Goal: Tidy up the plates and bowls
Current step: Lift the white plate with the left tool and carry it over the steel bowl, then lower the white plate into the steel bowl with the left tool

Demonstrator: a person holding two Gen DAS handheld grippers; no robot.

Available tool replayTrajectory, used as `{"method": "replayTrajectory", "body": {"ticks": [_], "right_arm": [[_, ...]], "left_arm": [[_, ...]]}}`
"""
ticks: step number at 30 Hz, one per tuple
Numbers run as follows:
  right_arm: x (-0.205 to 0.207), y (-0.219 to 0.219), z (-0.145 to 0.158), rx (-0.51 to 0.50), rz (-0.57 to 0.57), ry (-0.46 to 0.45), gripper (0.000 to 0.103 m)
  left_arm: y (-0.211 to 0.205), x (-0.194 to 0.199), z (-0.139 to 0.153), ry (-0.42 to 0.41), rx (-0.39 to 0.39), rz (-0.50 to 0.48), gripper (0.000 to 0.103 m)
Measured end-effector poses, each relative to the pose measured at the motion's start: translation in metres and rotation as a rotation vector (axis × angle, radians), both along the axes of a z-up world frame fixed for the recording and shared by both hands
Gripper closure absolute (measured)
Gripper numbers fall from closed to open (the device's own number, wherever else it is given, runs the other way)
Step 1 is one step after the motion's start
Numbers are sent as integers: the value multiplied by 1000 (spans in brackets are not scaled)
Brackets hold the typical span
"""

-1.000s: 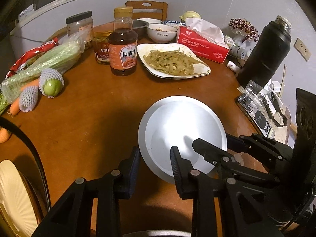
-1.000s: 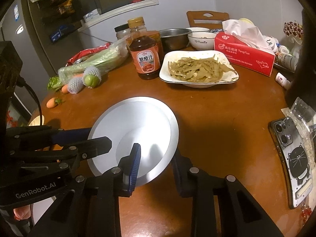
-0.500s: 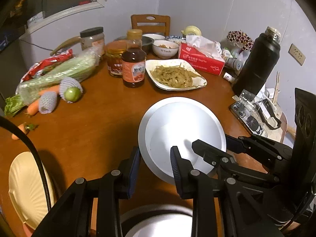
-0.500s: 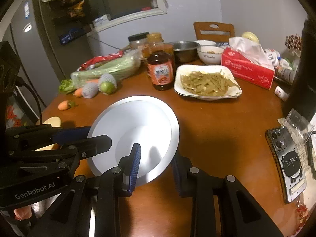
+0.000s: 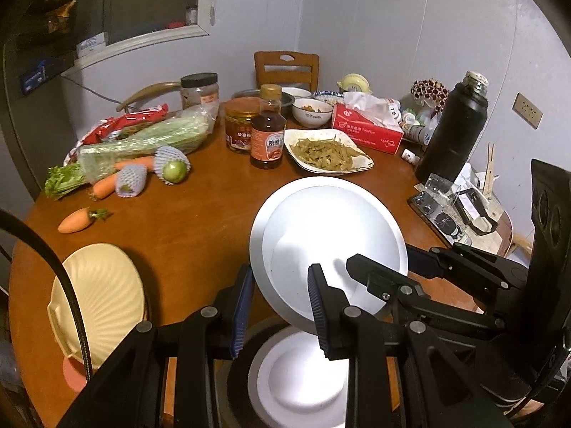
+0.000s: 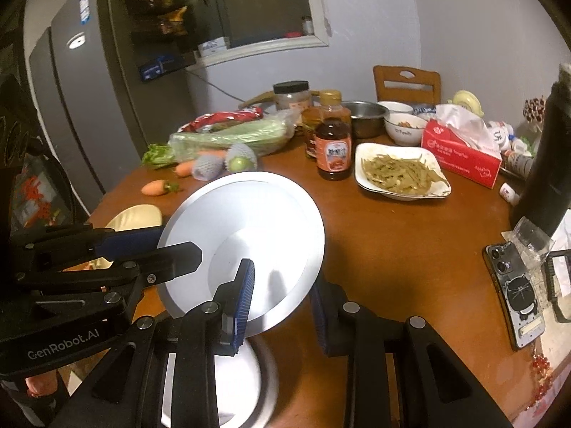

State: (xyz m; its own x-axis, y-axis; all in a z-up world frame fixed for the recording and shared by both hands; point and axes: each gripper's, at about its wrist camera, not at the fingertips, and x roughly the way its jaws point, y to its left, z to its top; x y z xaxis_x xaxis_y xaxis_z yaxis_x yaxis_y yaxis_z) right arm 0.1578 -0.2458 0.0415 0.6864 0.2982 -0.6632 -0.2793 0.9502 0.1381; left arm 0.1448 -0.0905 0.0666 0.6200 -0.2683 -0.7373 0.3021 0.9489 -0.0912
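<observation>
A round white plate (image 5: 332,235) hangs tilted above the wooden table, held by both grippers. My left gripper (image 5: 280,306) is shut on its near left rim. My right gripper (image 6: 282,299) is shut on its near right rim; in the right wrist view the plate (image 6: 257,232) looks silvery. Below it, at the table's near edge, lies another white plate in a dark dish (image 5: 299,381), also in the right wrist view (image 6: 232,385). A cream ribbed plate (image 5: 103,292) lies at the left edge.
A plate of cooked greens (image 5: 330,151), a sauce bottle (image 5: 267,135), jars, bowls (image 5: 311,111) and a tissue box (image 5: 367,128) stand at the back. Vegetables (image 5: 142,142) lie at the left. A black thermos (image 5: 453,128) and a phone (image 6: 517,285) are at the right.
Both grippers have lifted the white plate up and pulled it back toward the near edge. The second plate in the dark dish and the cream plate have come into view below.
</observation>
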Motion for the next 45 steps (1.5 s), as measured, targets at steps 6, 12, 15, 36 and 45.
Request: {"method": "replayTrajectory", "body": {"ticks": [6,12,15,36,45], "right_arm": [[-21,11,6,-4,15,-26,71],[-38,19,9,-7,26,-40,71],[-48,21,10,-9,31,-49,71],[-87,17,16,-5,64,-74,71],[-92,18,8,-13,77,-60,71]], "left_arm": [[9,-23,5,-27,-1,11,73],[16,-43,7,-41,-5,21,73],[18,-51,8,-47,-3,26,73],[12,-87,8,-52,22,42,73],[14,-92,0,-36,29,53,73]]}}
